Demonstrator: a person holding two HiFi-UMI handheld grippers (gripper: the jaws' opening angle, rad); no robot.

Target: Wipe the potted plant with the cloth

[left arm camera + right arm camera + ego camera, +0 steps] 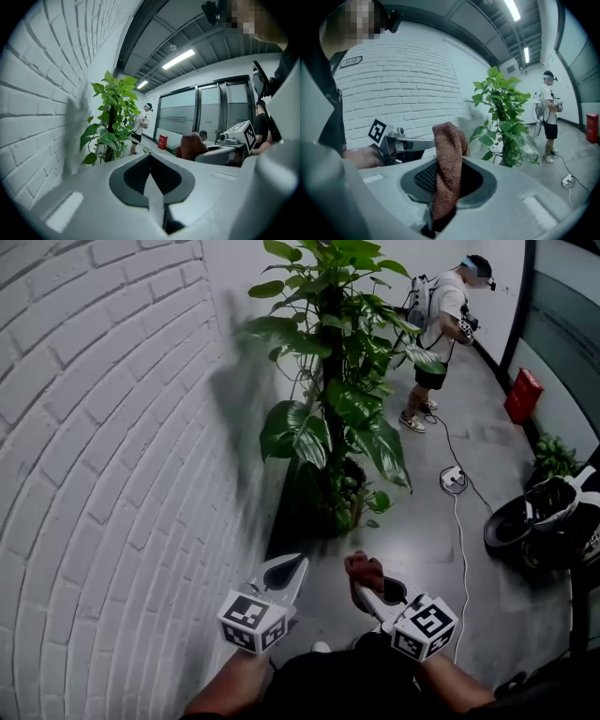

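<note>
Gripping a brown cloth (pixel 447 168), the right gripper (pixel 366 585) has its jaws shut on the lower part of the fabric, while the rest stands up above them in a bunched fold. The left gripper (pixel 152 190) is just beside it, at about the same height; its jaws are pressed together along their whole length and have hold of nothing. Both grippers point forward toward the plant (pixel 337 399), which stands on the grey floor (pixel 422 549) close against the white brick wall (pixel 112 427), well apart from either gripper. It is tall, with broad green leaves climbing a dark central stem; its pot sits in shadow under the lowest leaves and is hard to make out. Neither the cloth nor a jaw touches any leaf. Beyond the plant a person (pixel 442 324) in a white shirt and dark shorts stands on the floor, with a white cable (pixel 459 521) trailing across it and a red box (pixel 522 395) near the far wall.
</note>
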